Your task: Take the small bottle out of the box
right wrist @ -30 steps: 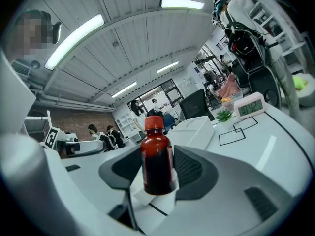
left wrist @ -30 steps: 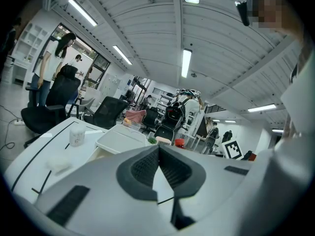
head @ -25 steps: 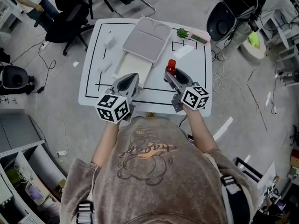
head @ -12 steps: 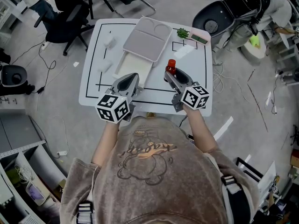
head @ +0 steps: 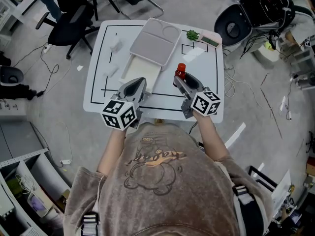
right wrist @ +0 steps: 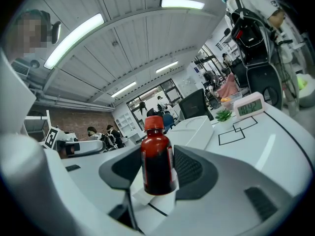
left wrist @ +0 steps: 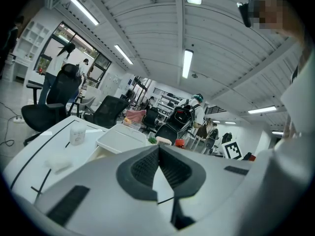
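Note:
A small dark-red bottle [head: 180,71] with a red cap stands upright between the jaws of my right gripper [head: 178,78], which is shut on it just right of the box. In the right gripper view the bottle [right wrist: 156,156] fills the gap and both pads press its sides. The open cream box [head: 139,68] lies at the table's middle, its grey-white lid [head: 155,41] leaning at the far end. My left gripper [head: 138,82] hovers at the box's near end, and in the left gripper view its tips [left wrist: 158,149] meet with nothing held.
The white table [head: 98,90] has black taped lines. A small white jar [head: 115,44] stands at its far left. A green plant [head: 192,34] and a digital clock [head: 209,40] sit at the far right. Office chairs and cables surround the table.
Both grippers and the bottle stay as they were. Only people and chairs in the background have shifted.

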